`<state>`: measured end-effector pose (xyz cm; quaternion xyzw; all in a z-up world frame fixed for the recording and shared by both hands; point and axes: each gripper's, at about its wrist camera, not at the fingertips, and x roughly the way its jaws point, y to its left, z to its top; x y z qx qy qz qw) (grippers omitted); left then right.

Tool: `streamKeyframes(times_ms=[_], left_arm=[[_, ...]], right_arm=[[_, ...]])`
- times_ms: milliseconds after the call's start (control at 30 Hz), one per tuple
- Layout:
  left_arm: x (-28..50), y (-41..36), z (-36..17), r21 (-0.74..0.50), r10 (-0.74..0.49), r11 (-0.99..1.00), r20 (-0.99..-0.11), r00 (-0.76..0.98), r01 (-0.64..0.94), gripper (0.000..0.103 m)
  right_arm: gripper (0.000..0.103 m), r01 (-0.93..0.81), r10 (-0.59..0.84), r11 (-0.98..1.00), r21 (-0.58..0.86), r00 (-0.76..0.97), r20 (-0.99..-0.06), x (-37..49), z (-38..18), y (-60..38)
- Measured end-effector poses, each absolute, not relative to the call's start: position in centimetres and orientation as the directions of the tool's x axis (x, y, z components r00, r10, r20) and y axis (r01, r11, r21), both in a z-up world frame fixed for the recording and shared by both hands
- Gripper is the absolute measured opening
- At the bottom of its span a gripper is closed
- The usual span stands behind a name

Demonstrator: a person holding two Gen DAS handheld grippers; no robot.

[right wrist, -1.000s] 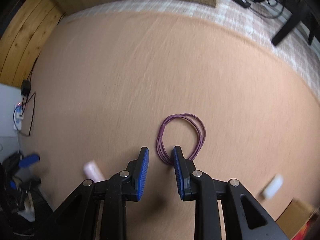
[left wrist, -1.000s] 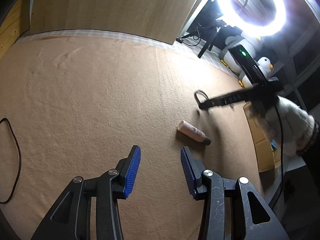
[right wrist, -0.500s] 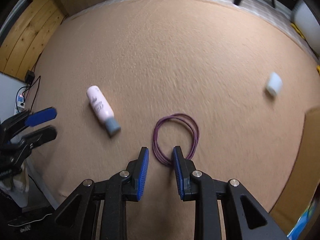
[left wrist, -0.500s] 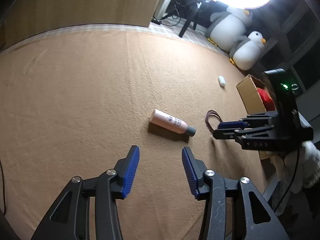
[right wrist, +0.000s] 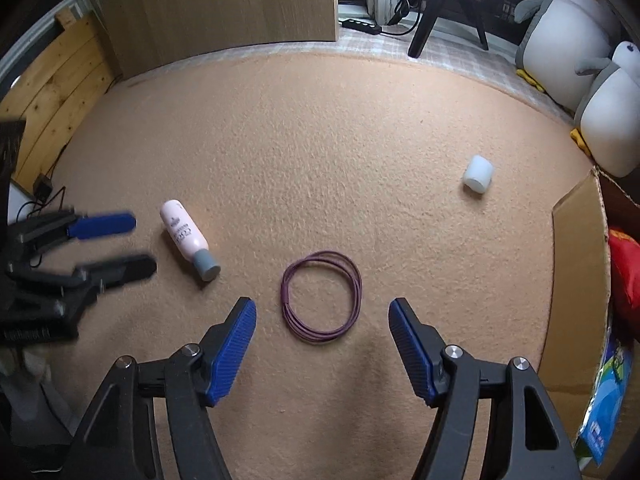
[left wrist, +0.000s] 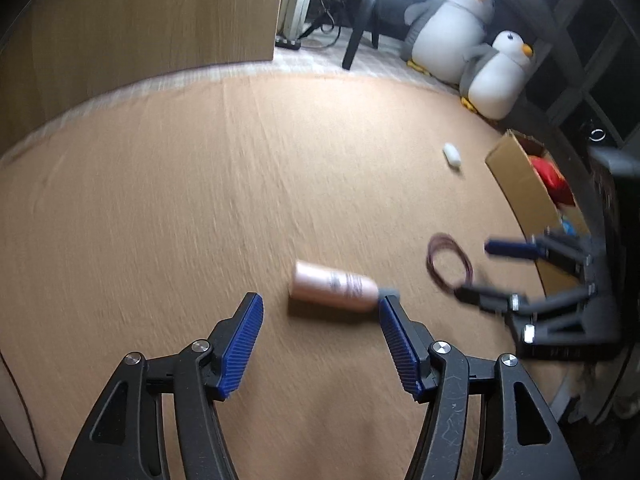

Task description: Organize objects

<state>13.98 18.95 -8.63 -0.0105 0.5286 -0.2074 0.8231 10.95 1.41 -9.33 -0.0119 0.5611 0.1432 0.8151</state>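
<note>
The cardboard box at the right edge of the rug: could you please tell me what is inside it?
Inside the cardboard box a red package and a blue printed packet show. The box wall and the frame edge hide the rest.

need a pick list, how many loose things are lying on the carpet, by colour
pink: 1, the bottle
purple: 1, the coiled cord
white: 1, the small cylinder
total: 3
</note>
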Motion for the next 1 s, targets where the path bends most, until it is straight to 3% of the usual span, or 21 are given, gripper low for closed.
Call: streamKeyframes(times_ms=[267,400,900,1000], left_arm=[[18.1,17.2,-9.5,-0.270,-0.382,0.899,-0.870,0.312,0.346,0.064],[19.1,16.8,-10.9,-0.232,-0.332,0.913,-0.901,0.281,0.334,0.043],[15.4,19.6,-11.0,-0.248,-0.340,0.912,-0.903,0.262,0.328,0.043],[14.3,20.6,-10.4,-0.285,-0.370,0.911,-0.885,0.282,0.299,0.056]], right_arm=[[0.065,-0.221,0.245,0.959,0.179,0.323,-0.914,10.3,-9.4,0.9],[0.065,-0.214,0.247,0.960,0.183,0.328,-0.912,10.2,-9.3,0.8],[0.065,-0.210,0.252,0.959,0.192,0.320,-0.913,10.0,-9.4,0.5],[0.065,-0.212,0.245,0.960,0.181,0.331,-0.911,10.0,-9.4,0.6]])
